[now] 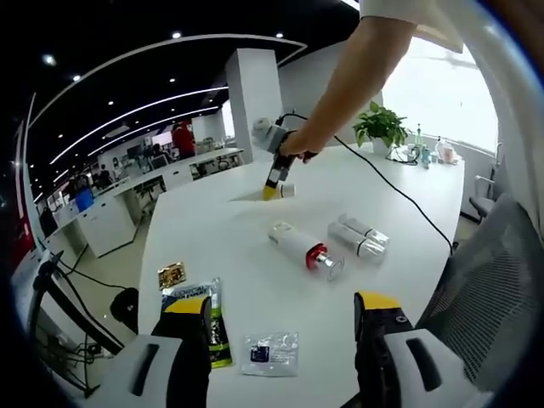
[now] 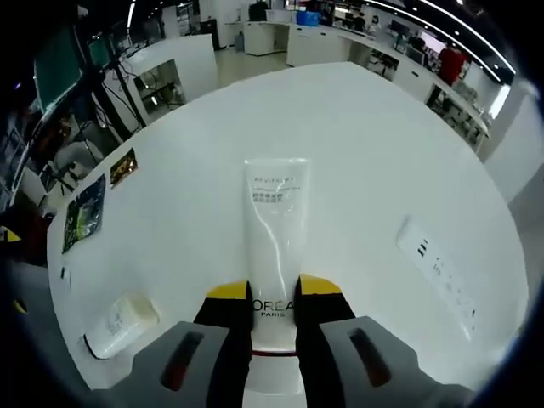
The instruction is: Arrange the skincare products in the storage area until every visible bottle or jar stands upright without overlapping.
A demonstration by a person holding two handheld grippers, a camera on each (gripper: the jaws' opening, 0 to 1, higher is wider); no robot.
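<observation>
Jaws of right gripper (image 2: 274, 297) clamp white tube (image 2: 275, 221), its cap hidden.

White tube (image 2: 274, 234) betw. right gripper (image 2: 273, 299) jaws reads "L'OREAL PARIS" by the jaws; print at its far end too small to read.

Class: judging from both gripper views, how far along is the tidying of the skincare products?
Done: nothing stands upright yet. In hand: the right gripper is closed on the white tube, lying flat. Left: the red-collared bottle and clear bottle lie on the table; the left gripper is open.
</observation>
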